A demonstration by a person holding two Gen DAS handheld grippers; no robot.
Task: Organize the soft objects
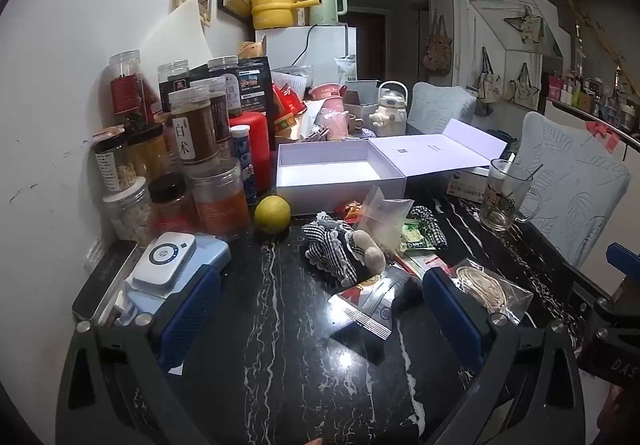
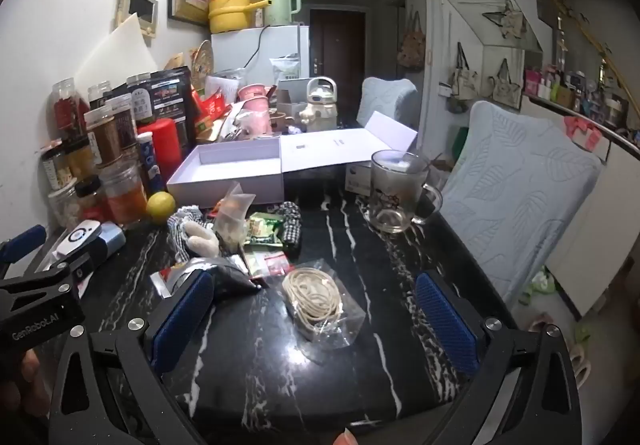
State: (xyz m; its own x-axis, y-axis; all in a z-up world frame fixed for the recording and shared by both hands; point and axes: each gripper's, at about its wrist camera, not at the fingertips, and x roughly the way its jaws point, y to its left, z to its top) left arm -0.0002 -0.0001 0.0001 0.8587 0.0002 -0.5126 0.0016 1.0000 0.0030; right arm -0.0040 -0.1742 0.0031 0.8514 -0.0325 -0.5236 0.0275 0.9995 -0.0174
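A black-and-white gingham cloth piece (image 1: pixel 332 245) with a beige plush bit (image 1: pixel 370 251) lies mid-table; it also shows in the right wrist view (image 2: pixel 182 229). A second gingham scrunchie (image 1: pixel 430 225) lies to its right, also in the right wrist view (image 2: pixel 291 223). An open empty white box (image 1: pixel 332 173) stands behind them, also in the right wrist view (image 2: pixel 228 173). My left gripper (image 1: pixel 320 317) is open and empty, short of the cloth. My right gripper (image 2: pixel 316 319) is open and empty, with a clear bag of coiled cord (image 2: pixel 316 297) lying between its fingers.
Jars and bottles (image 1: pixel 192 149) crowd the left by the wall. A lemon (image 1: pixel 273 214), snack packets (image 1: pixel 416 241), a foil pouch (image 1: pixel 372 301), a white device (image 1: pixel 164 263) and a glass mug (image 2: pixel 394 191) sit on the black marble table (image 1: pixel 280 345). Chairs (image 2: pixel 516 197) stand on the right.
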